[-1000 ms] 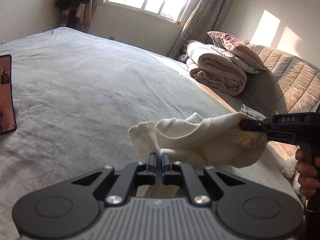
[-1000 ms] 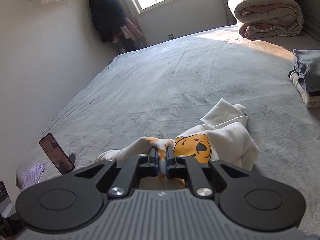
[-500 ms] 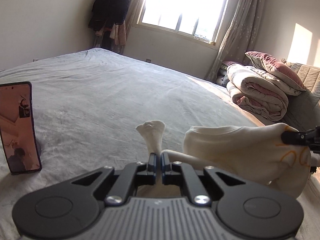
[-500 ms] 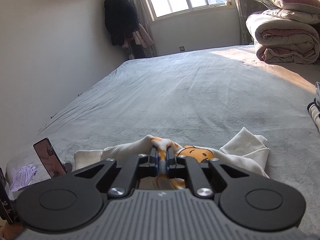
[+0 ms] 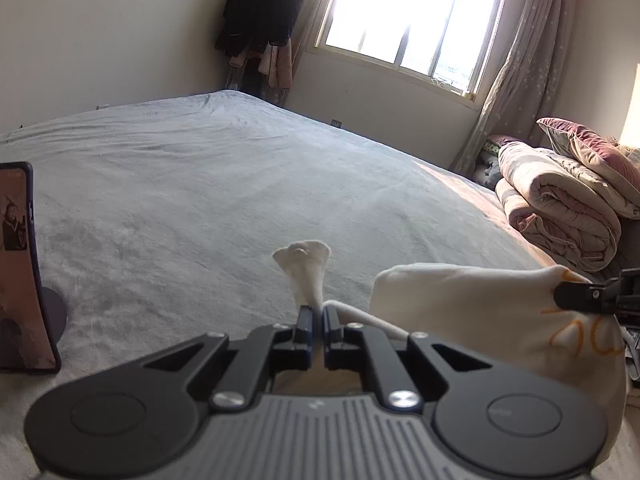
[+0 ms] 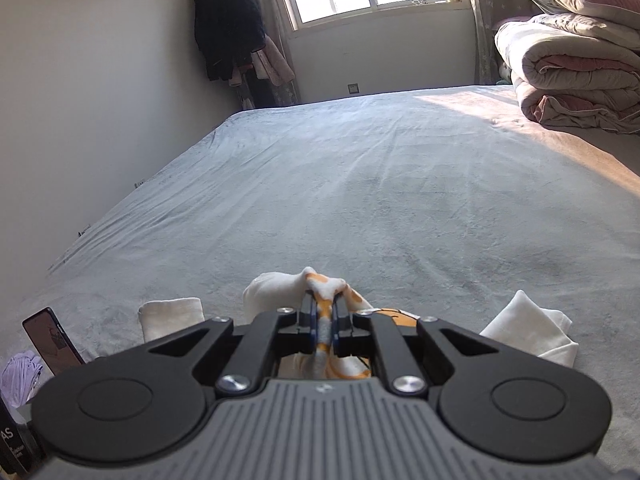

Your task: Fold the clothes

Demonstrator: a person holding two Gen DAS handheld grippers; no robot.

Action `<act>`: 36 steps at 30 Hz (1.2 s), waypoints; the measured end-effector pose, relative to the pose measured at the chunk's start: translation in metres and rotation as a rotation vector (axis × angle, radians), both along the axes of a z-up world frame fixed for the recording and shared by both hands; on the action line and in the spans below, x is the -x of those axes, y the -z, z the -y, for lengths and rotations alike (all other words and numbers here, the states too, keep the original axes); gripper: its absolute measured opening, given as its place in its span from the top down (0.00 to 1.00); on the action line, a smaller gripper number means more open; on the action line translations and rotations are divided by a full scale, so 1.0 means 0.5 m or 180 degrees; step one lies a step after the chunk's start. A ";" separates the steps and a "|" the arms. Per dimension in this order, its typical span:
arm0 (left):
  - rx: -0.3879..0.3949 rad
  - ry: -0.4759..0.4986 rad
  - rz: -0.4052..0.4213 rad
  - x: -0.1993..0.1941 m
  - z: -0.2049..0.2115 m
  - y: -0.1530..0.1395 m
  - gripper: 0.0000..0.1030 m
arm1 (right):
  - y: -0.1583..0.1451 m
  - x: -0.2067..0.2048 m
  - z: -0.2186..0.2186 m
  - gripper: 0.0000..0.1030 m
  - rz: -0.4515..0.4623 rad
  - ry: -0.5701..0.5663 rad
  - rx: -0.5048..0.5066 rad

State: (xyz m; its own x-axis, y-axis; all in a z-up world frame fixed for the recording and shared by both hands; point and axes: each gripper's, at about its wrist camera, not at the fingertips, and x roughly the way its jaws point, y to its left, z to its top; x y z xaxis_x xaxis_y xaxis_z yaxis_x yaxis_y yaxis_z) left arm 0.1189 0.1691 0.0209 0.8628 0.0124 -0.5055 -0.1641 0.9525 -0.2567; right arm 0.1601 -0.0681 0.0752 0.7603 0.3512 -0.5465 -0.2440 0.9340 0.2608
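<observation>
here the cream garment (image 5: 472,308) hangs over the bed (image 5: 200,200), stretched sideways between left tongs (image 5: 316,314) and right tongs (image 6: 325,312), both clamped on its edge.

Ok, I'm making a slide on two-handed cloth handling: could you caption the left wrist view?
Left gripper and right gripper pinch a cream shirt above the grey bed.

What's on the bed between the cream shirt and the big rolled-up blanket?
Nothing: in the right wrist view, only bare grey bed cover lies between the cream shirt and the rolled blanket.
</observation>
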 end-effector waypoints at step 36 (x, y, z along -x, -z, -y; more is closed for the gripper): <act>0.0313 0.1607 -0.0702 0.044 0.246 0.084 0.54 | 0.096 0.163 0.269 0.53 -0.0492 0.0539 0.0017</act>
State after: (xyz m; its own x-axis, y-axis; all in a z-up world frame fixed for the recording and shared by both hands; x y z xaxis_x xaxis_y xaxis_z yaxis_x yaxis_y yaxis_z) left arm 0.0968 0.0461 -0.0208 0.6232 -0.4312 -0.6525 0.2463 0.9000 -0.3595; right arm 0.0784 -0.2025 0.0271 0.7153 0.2226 -0.6624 -0.0412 0.9597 0.2779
